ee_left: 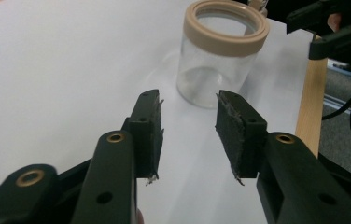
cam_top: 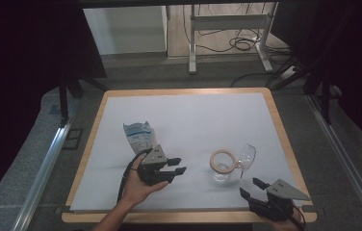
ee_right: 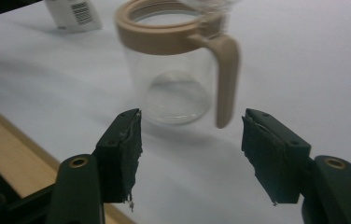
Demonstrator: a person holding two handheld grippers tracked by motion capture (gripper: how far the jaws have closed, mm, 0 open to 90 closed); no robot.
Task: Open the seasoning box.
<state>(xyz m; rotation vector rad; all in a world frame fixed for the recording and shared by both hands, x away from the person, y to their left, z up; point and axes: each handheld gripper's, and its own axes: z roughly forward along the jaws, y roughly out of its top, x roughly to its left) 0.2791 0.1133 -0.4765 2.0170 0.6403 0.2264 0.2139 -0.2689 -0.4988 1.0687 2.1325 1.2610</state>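
Your left gripper [cam_top: 181, 166] sits low over the white table cover [cam_top: 188, 115], left of centre at the near side, with its jaws parted to a moderate gap and nothing between them. In the left gripper view the pads [ee_left: 151, 126] frame bare cover, and the clear glass jar [ee_left: 218, 56] stands upright just beyond them, apart from both pads. Your right gripper [cam_top: 251, 187] is at the near right corner of the table, close to the wooden edge [cam_top: 188, 217], jaws spread wide and empty. In the right gripper view its pads [ee_right: 126, 149] stand short of the jar [ee_right: 178, 70], with no contact. The jar [cam_top: 222, 166] rests on the cover right of centre, between your two grippers and nearer the right one. It carries a tan collar [ee_right: 159, 32] round its mouth and a tan handle [ee_right: 226, 79] running down the side that faces the right gripper. Its clear hinged lid [cam_top: 248, 156] stands open, tilted away to the right. The jar appears empty. A white and blue printed packet [cam_top: 138, 137] lies flat on the cover just behind your left gripper, well apart from the jar. Neither gripper touches the packet.
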